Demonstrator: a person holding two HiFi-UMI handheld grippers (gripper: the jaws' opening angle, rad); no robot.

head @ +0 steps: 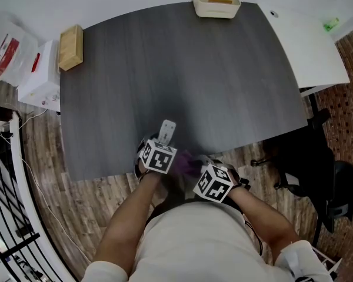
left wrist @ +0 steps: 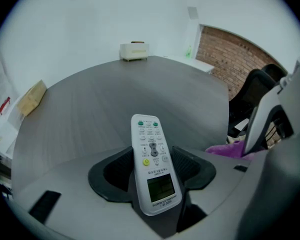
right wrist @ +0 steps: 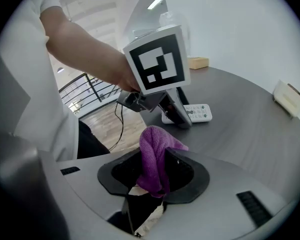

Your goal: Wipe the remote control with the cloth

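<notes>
Holding the remote [head: 166, 129] steady is your job now. It lies on the desk [head: 182, 69], near the front edge, just beside you. Your left tool [left wrist: 153, 160] has its two sides wide apart, one on each side of the remote's bottom end, and they seem to squeeze it. Your right tool [right wrist: 155, 171] is clamped tight on the purple cloth [right wrist: 155, 151], and a soft bunch sticks out. Bring that bunch over and rub along the buttons with slow, gentle strokes. Push too hard and the remote could slip out, I think.
</notes>
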